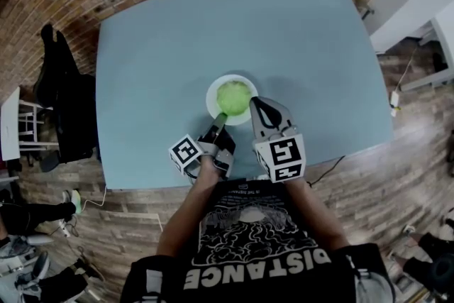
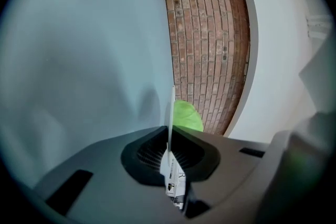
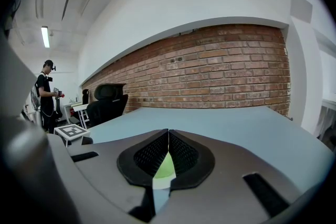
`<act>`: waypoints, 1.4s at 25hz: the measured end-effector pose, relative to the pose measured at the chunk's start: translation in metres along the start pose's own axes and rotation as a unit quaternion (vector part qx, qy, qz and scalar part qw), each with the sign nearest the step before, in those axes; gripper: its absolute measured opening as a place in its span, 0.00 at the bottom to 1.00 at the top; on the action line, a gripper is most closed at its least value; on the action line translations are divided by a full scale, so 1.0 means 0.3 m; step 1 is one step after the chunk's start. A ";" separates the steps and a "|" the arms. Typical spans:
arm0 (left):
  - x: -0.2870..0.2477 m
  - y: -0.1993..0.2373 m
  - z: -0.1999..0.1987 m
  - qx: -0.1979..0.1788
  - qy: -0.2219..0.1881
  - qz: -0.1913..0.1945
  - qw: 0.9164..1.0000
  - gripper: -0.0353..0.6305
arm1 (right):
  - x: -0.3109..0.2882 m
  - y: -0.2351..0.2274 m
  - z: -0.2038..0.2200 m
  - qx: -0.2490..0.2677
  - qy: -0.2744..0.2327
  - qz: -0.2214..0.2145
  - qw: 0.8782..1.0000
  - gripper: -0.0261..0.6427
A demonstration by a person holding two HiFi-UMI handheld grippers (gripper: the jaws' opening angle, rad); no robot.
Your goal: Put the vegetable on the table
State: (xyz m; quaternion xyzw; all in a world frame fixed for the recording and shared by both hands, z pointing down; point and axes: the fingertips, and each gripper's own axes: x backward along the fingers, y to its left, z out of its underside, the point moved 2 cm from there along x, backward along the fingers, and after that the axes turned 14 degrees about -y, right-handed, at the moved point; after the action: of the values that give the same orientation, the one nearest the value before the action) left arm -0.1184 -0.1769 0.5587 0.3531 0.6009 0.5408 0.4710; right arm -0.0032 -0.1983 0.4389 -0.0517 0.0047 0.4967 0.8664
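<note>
A green leafy vegetable (image 1: 233, 96) lies on a small white plate (image 1: 213, 92) near the front edge of the blue table (image 1: 284, 32). My left gripper (image 1: 218, 123) reaches the plate's near-left rim. In the left gripper view its jaws (image 2: 170, 134) are shut on the plate's thin white edge (image 2: 172, 107), with the vegetable (image 2: 187, 115) just beyond. My right gripper (image 1: 254, 103) is at the plate's right rim, jaws shut (image 3: 168, 134) with nothing between them. Through the slot below its tips, the vegetable (image 3: 166, 167) and a bit of plate (image 3: 161, 183) show.
A black office chair (image 1: 60, 92) stands against the table's left side, also in the right gripper view (image 3: 107, 99). A person (image 3: 47, 94) stands far off at the left. A brick wall (image 3: 220, 71) runs behind the table. White furniture (image 1: 425, 3) stands at the right.
</note>
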 end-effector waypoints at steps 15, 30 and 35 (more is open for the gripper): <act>-0.036 0.078 -0.010 -0.026 0.024 -0.043 0.998 0.08 | -0.019 0.006 0.015 -0.004 0.007 0.001 1.000 0.05; -0.042 0.096 -0.013 -0.072 0.028 -0.070 0.995 0.08 | -0.019 0.004 0.028 -0.008 0.014 0.000 1.000 0.05; -0.047 0.095 -0.021 -0.095 0.025 -0.091 0.991 0.08 | -0.018 0.002 0.026 -0.011 0.013 -0.002 1.000 0.05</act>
State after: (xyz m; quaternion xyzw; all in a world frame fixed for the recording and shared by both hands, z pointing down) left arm -0.1223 -0.1874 0.5893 0.2369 0.5882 0.5589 0.5343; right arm -0.0067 -0.2020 0.4468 -0.0677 0.0106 0.4942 0.8667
